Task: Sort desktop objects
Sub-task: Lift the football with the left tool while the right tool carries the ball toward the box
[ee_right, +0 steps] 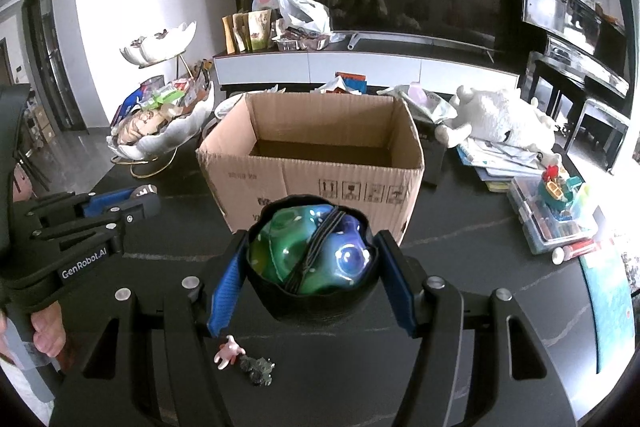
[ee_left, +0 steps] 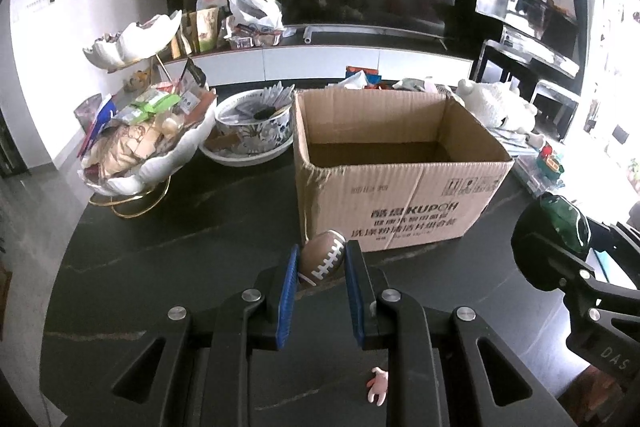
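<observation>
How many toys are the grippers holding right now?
2. A small football sits between the left gripper fingers, and a blue-green ball in a black wrap is clamped in the right gripper, both before the cardboard box.

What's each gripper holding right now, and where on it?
Left gripper pinches the toy football across its sides. Right gripper clamps the black-cupped colourful ball at its sides.

We cannot see the floor of the open brown cardboard box (ee_left: 394, 183); its near wall hides it. At six o'clock, the black gripper frame covers part of the small pink hand-shaped figure (ee_left: 378, 385). The box's printed text is too blurred to read.
</observation>
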{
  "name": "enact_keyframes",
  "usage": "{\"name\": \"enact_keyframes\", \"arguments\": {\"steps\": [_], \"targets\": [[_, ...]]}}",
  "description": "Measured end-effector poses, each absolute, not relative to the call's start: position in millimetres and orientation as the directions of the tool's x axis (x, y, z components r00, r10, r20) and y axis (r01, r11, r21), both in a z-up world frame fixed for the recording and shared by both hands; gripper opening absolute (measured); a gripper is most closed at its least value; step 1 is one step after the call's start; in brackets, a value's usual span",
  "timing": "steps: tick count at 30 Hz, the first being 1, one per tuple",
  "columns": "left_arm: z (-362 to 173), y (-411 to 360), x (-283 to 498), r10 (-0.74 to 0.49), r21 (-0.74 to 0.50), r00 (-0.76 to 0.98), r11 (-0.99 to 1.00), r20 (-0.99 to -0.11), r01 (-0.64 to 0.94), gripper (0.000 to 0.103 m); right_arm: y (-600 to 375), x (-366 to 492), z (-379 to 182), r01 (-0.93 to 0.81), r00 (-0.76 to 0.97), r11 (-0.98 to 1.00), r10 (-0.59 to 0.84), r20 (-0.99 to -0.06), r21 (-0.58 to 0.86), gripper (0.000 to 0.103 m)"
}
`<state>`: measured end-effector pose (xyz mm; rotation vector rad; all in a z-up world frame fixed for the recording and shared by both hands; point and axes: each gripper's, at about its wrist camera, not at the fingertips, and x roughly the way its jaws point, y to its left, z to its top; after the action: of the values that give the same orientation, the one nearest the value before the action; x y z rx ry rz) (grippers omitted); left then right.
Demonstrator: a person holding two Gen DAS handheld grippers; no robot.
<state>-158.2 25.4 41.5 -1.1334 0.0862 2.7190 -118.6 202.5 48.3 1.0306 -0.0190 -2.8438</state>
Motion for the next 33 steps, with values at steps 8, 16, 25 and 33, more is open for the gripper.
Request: {"name": "enact_keyframes", "arguments": {"steps": [8, 16, 25, 33], "targets": [[48.5, 30.6, -171.7, 0.168, -0.024, -0.694, -0.977, -0.7, -0.212, 0.021, 204.1, -132.7, 55.2, 0.109, -0.771, -0.993, -0.108, -0.628, 0.037, 0.06], [54.8, 34.3, -189.7, 0.17, -0.03, -0.702, -0.978, -0.692, -0.208, 0.021, 207.6, -153.1, 58.9, 0.113, -0.773, -0.993, -0.116, -0.624, 0.044, 0.06], [53.9, 38.9, -210.9, 0.164, -0.024, -0.698, -0.978, -0.697, -0.207, 0.021, 210.0, -170.2, 59.6, 0.111, -0.774, -0.993, -0.107, -0.625, 0.032, 0.06], [56.0, 42.2, -224.0, 0.158, -0.014, -0.702, -0.978, -0.694, -0.206, 0.021, 212.6, -185.3, 63.1, 0.109, -0.776, -0.994, -0.102, -0.622, 0.027, 0.06]]}}
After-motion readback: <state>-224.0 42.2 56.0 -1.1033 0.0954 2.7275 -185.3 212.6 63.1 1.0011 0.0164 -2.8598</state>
